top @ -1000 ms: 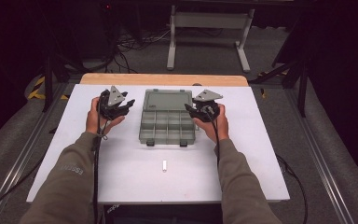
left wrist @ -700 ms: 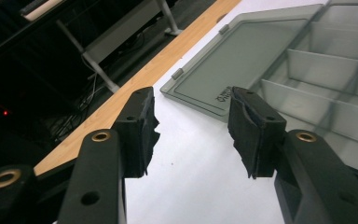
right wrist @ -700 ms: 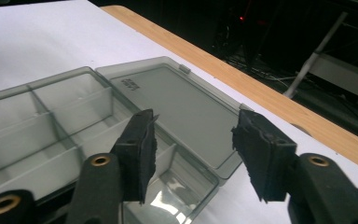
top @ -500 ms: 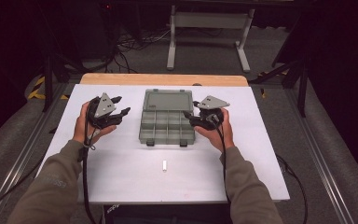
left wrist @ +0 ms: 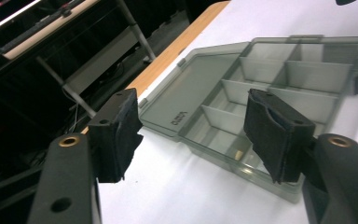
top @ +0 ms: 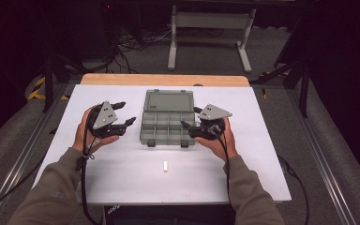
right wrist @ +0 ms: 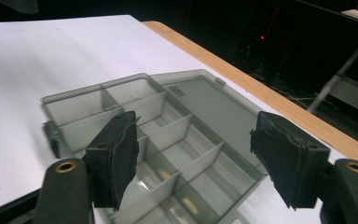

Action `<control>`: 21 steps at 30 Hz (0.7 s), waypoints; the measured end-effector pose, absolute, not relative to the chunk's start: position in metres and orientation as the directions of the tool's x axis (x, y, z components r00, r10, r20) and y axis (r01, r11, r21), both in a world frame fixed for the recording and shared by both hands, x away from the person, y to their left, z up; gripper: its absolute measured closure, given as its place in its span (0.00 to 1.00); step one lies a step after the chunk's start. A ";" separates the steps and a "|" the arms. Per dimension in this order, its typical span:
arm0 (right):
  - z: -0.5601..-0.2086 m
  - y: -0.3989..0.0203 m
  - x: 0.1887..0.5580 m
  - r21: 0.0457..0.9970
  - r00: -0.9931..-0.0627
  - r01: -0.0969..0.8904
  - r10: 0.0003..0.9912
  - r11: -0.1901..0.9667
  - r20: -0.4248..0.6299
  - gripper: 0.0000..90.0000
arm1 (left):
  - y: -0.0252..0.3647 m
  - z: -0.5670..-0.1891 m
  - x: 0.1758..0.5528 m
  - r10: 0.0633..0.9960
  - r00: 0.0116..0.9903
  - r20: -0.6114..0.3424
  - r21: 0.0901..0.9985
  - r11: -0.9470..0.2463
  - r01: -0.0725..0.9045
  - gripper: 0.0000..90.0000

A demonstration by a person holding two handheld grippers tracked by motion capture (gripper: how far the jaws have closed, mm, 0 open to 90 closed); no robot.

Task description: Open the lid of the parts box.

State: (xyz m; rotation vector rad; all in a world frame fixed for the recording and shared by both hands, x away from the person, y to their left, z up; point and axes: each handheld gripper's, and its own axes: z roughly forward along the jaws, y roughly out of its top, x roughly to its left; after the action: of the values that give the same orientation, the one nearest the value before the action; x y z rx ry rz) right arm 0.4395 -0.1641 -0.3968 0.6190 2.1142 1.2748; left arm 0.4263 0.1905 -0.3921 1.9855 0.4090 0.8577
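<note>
- While a person's two hands flank it, an open grey compartment box [top: 168, 123] lies at the middle of the white desk [top: 122, 178], its lid folded flat toward the far wooden edge [top: 164, 79].
- At the box's left side, the left tool [top: 127, 114] hangs just clear of it, jaws apart with nothing between them; they have just been opening.
- From the left gripper view, its two black pads [left wrist: 116, 135] frame the box's lid and divided compartments [left wrist: 279, 79], touching neither.
- At the box's right side, the right tool [top: 191, 118] sits close to the near right corner, jaws likewise spread and empty after just opening.
- From the right gripper view, its pads [right wrist: 114, 156] stand over the compartments [right wrist: 168, 135]; small yellowish items [right wrist: 189, 205] lie in the nearest cells, too blurred to identify.
- Nearer the person, a small white piece [top: 165, 166] lies alone on the desk, well apart from the box.
- Behind the desk, cables and a metal stand [top: 206, 28] sit on the dark floor.
</note>
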 end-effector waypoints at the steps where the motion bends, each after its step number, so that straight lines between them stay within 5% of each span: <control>1: -0.397 -0.164 0.438 0.897 -0.722 0.084 0.647 0.433 -0.245 0.33 | 0.190 -0.394 0.422 0.573 0.712 0.406 0.843 -0.535 -0.051 0.37; 8: -0.410 -0.161 0.412 0.885 -0.747 0.063 0.610 0.461 -0.265 0.30 | 0.191 -0.415 0.392 0.537 0.746 0.395 0.853 -0.516 -0.080 0.21; 21: -0.412 -0.157 0.390 0.884 -0.789 0.035 0.556 0.465 -0.261 0.27 | 0.195 -0.428 0.371 0.528 0.755 0.388 0.866 -0.489 -0.103 0.18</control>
State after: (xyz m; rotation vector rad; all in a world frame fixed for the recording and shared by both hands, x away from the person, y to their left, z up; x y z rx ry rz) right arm 0.3899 -0.1571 -0.4125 0.4904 2.1915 1.3050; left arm 0.3713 0.1949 -0.4280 1.9450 0.3228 0.7868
